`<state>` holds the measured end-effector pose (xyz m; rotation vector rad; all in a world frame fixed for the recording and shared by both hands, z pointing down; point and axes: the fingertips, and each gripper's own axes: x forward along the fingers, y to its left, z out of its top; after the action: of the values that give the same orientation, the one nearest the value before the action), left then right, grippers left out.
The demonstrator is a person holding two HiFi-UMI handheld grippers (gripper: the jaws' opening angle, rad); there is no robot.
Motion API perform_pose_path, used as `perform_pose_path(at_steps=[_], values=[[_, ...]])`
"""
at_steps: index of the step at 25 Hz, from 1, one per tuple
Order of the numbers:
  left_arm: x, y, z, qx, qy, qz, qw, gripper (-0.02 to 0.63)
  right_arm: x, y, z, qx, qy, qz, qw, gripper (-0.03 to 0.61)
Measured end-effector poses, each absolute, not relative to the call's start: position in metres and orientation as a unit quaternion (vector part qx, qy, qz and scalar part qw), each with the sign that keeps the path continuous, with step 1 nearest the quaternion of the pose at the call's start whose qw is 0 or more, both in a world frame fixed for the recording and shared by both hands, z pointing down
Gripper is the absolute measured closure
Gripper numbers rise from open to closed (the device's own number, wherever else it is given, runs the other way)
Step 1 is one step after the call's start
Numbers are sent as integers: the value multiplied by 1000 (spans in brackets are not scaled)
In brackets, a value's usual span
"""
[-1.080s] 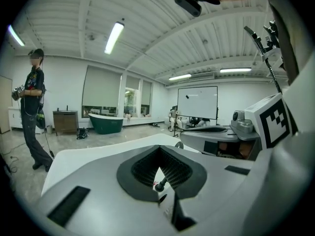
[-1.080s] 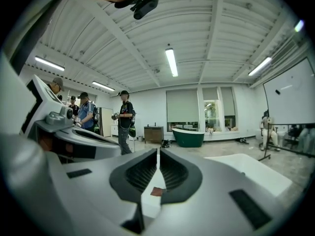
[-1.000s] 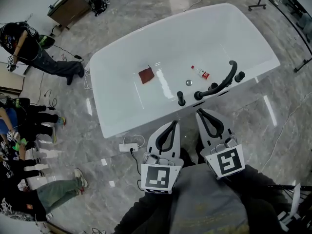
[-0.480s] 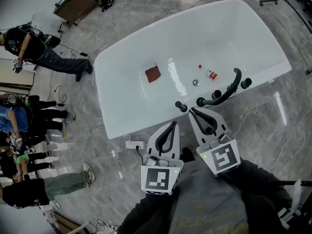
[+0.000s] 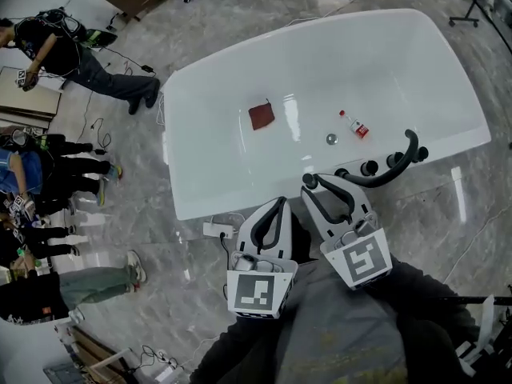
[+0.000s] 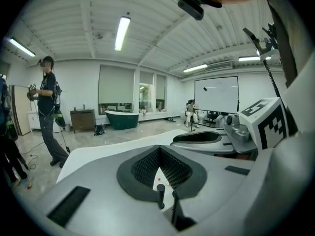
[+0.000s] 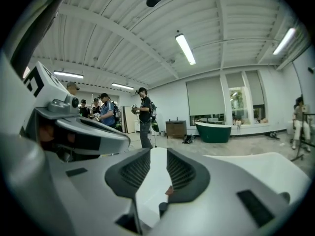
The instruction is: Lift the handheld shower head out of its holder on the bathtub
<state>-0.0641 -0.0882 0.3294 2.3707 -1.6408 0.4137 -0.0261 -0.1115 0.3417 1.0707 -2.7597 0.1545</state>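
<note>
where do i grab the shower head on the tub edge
Probably mid-handle: the shower head is a slim black curved bar lying along the bathtub rim nearest you. Come from the near side, jaws across its narrow width, clear of the knobs beside it.

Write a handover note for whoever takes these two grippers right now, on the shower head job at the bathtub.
Left gripper: shut, empty, held just short of the bathtub.
Right gripper: jaws have just been opening, nothing between them, at the tub's near rim.
Handheld shower head: black, lying in its holder along that near rim, to the right of both grippers, untouched.
Done: nothing gripped or lifted.
Left: bring the right gripper onto the handle, close, lift it out.
</note>
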Motion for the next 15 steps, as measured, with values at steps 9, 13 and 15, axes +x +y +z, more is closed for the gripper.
perform_pose_path(at_steps=[9,13,15], values=[[-71,-105,340,807,-562,132,123,612,-31,-128,353,358,-927,47,105,489],[-75,-113,343,807,-561,132,128,612,-36,-133,356,354,-928,49,107,489],[-73,-115,348,809,-558,133,130,612,-36,-135,360,352,-928,51,108,489]])
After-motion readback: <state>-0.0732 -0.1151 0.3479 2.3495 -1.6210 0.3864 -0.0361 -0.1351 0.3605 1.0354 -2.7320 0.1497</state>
